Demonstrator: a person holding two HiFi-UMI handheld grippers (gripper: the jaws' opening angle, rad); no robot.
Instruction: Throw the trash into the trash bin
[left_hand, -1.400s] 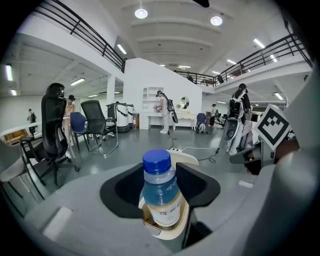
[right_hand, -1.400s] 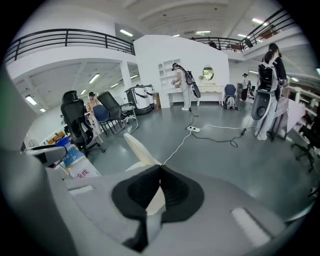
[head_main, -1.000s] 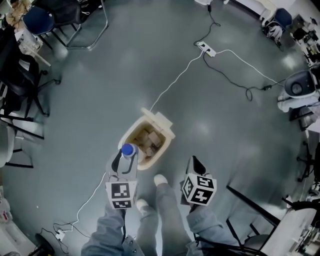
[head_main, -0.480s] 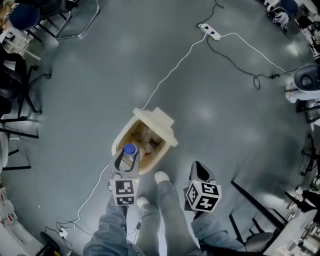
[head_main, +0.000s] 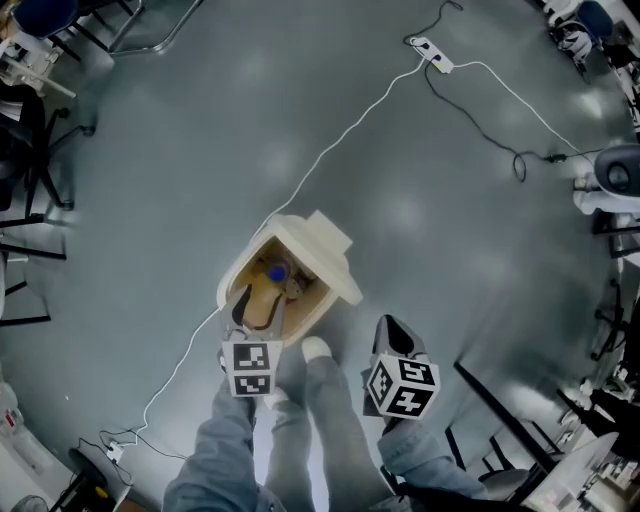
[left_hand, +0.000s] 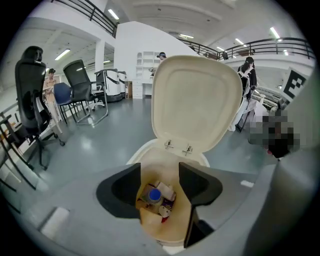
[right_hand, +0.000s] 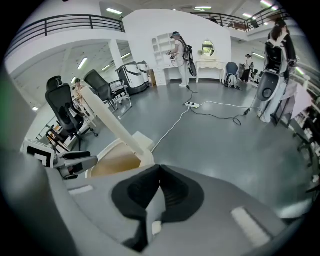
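Observation:
The cream trash bin (head_main: 232, 283) stands on the grey floor with its lid (head_main: 332, 246) tipped open. A bottle with a blue cap (head_main: 277, 271) lies inside it among other scraps. My left gripper (head_main: 256, 306) hangs over the bin's near rim; its jaws have just been opening and now stand open with nothing between them. In the left gripper view the bottle (left_hand: 154, 195) shows down in the bin (left_hand: 148, 150), seen through the gap of the left gripper (left_hand: 159, 186). My right gripper (head_main: 394, 336) hovers to the right of the bin, shut and empty (right_hand: 159, 169).
A white cable (head_main: 330, 152) runs from the bin to a power strip (head_main: 430, 47). The person's shoe (head_main: 316, 349) stands just beside the bin. Office chairs (head_main: 35, 150) are at the far left, a black frame (head_main: 505, 408) at the lower right.
The left gripper sank toward the bin with the bottle, then opened; the bottle left its jaws and now lies inside the bin. The right gripper also came lower.

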